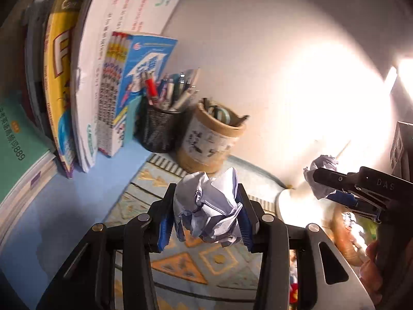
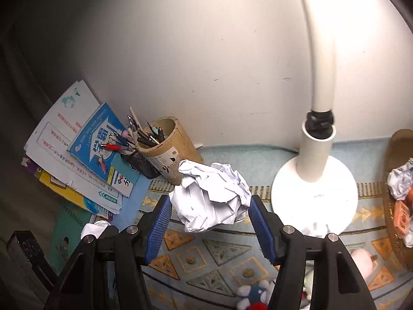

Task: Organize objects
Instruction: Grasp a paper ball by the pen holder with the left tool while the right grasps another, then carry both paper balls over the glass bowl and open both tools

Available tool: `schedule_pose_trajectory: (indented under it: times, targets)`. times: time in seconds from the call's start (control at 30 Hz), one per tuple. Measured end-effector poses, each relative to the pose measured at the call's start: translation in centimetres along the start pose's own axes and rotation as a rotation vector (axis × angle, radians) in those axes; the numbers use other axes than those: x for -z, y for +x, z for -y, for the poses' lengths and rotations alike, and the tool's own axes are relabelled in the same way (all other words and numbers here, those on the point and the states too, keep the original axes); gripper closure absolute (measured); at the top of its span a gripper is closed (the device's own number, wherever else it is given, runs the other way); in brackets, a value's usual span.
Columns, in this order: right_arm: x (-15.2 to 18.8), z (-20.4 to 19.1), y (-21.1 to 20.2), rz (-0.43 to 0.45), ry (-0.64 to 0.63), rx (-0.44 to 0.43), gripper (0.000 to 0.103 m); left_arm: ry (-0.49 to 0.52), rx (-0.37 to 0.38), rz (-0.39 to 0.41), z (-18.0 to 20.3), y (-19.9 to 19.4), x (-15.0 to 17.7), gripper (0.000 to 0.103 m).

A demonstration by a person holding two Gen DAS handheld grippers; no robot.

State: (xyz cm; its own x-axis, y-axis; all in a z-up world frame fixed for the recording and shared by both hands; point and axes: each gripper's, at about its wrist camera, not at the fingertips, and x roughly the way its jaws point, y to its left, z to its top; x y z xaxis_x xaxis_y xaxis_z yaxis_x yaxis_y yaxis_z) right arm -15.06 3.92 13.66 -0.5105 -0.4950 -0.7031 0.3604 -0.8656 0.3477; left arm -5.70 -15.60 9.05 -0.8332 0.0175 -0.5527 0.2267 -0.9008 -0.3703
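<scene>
Between the blue pads of my left gripper sits a crumpled white paper ball, squeezed and lifted above the patterned mat. My right gripper is shut on a second, larger crumpled paper ball, also held clear of the mat. In the left wrist view the right gripper shows at the right edge, its paper ball bulging past the fingers. A person's hand holds it.
Books stand against the wall at left, beside a black mesh pen holder and a bamboo cup. A white lamp base stands at right. A brown basket holds crumpled paper. A plush toy lies near.
</scene>
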Motion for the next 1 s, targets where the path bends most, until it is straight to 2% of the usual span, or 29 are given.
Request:
schedule_pose_trajectory:
  times: [0.07,0.23,0.5,0.67,0.77,0.87,0.97,1.0]
  targets:
    - [0.9,1.8,-2.8,0.020,0.008,0.015,0.043,0.034,0.038,-0.009,2.3,-0.7,0.8,0.063]
    - [3.1,9.6,-9.6,0.062,0.074,0.066,0.042,0.103,0.136,-0.054,8.6,-1.4,2.8,0.063]
    - [4.4,23.4,-15.9,0.111,0.258,0.218,0.042,0.210,0.268,-0.124,20.9,0.0,3.6,0.063]
    - [4.5,30.0,-16.1,0.094,0.368,0.262,0.041,0.286,0.331,-0.212,28.4,4.0,5.0,0.063]
    - [4.0,32.2,-15.5,0.094,0.385,0.290,0.040,0.340,0.368,-0.244,32.2,5.3,6.2,0.063]
    - [3.0,33.7,-15.0,0.105,0.381,0.339,0.038,0.408,0.374,-0.243,35.0,6.4,7.4,0.061]
    - [2.1,34.6,-14.2,0.109,0.356,0.362,0.033,0.470,0.366,-0.230,36.7,7.6,8.5,0.051]
    - [1.8,34.9,-13.9,0.100,0.348,0.368,0.033,0.487,0.355,-0.234,37.1,8.0,8.8,0.043]
